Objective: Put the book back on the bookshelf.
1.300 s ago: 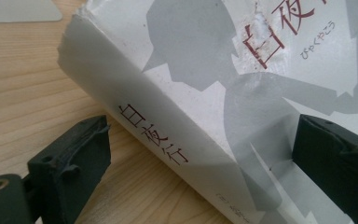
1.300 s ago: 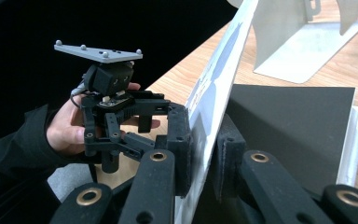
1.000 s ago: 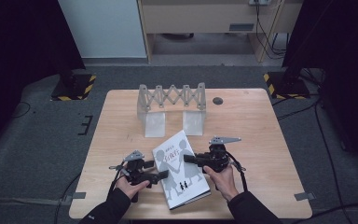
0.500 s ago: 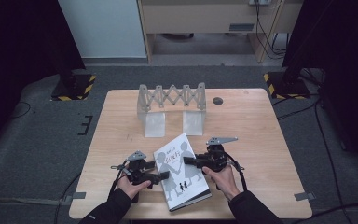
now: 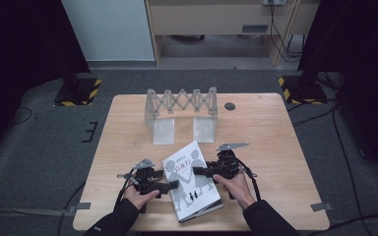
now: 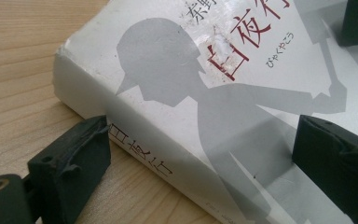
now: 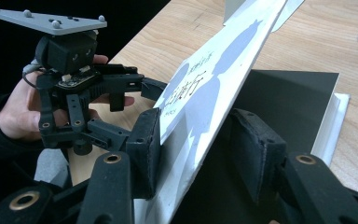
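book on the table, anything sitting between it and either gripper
Nothing visible does. The left gripper already straddles the book at its spine side. The right gripper has the lifted front cover between its jaws, which have just been opening; the far pad stands clear of the cover.

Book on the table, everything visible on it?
A thick paperback book lies near the front edge of the wooden table. Its white cover bears grey silhouette figures and dark red Japanese title characters, which also run down the spine. The cover is lifted off the pages, showing its black inner side, between the right gripper jaws, which have just been opening. The left gripper straddles the spine corner, one pad touching it.
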`<state>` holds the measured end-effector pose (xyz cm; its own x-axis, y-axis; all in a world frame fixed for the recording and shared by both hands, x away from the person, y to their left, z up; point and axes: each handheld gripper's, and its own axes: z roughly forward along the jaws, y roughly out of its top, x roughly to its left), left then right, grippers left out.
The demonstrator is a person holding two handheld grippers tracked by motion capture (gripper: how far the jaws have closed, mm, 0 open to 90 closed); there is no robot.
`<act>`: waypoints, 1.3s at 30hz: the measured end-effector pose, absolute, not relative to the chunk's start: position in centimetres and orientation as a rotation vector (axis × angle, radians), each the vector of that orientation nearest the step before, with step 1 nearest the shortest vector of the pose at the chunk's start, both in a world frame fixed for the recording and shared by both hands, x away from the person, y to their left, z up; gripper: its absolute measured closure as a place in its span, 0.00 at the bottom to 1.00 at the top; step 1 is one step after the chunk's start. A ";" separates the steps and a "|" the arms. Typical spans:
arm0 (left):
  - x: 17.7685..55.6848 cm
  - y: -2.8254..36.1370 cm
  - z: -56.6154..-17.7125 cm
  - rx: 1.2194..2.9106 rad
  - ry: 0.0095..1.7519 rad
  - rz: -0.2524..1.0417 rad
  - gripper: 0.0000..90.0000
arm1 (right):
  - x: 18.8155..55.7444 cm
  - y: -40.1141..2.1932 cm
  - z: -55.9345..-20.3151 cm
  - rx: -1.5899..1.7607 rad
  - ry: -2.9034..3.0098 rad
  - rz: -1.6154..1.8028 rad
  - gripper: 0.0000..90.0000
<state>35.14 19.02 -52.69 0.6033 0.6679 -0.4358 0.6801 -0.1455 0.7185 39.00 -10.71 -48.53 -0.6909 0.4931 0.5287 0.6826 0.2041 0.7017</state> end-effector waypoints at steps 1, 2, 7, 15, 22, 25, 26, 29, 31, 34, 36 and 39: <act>35.1 19.0 -52.7 1.848 1.087 -0.016 0.04 | 39.0 -10.7 -48.5 -1.132 -2.284 -1.490 0.60; 35.1 19.0 -52.7 1.850 1.087 -0.014 0.05 | 39.0 -10.7 -48.5 -1.112 -2.273 -1.486 0.70; 35.2 19.0 -52.7 1.852 1.086 -0.012 0.05 | 39.0 -10.7 -48.6 -1.109 -2.237 -1.479 0.77; 35.2 19.0 -52.5 1.846 1.080 -0.002 0.05 | 39.0 -10.7 -48.3 -1.132 -2.206 -1.490 0.65; 35.1 18.9 -52.5 1.852 1.076 0.010 0.07 | 39.2 -11.0 -47.8 -1.140 -2.202 -1.504 0.57; 35.1 18.9 -52.5 1.857 1.077 0.017 0.07 | 39.1 -10.7 -48.2 -1.143 -2.257 -1.465 0.61; 35.1 18.9 -52.5 1.860 1.075 0.021 0.07 | 39.1 -10.6 -48.4 -1.144 -2.263 -1.457 0.62; 35.1 18.9 -52.5 1.867 1.072 0.027 0.08 | 39.0 -10.2 -49.2 -1.143 -2.273 -1.418 0.67; 35.1 18.8 -52.5 1.874 1.067 0.033 0.08 | 38.9 -9.6 -49.9 -1.126 -2.266 -1.378 0.68; 35.1 18.9 -52.5 1.873 1.067 0.032 0.08 | 39.0 -9.6 -50.2 -1.127 -2.184 -1.381 0.76; 35.1 18.9 -52.5 1.873 1.067 0.032 0.08 | 39.0 -9.7 -50.3 -1.129 -2.173 -1.386 0.77; 35.1 19.0 -52.3 1.867 1.066 0.035 0.10 | 38.8 -9.7 -50.0 -1.132 -2.149 -1.401 0.81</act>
<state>35.05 18.99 -52.32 0.6193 0.6797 -0.3931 0.6525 -0.1671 0.7392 38.84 -9.73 -50.04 -0.6266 0.4357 0.6461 0.7670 0.1980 0.6103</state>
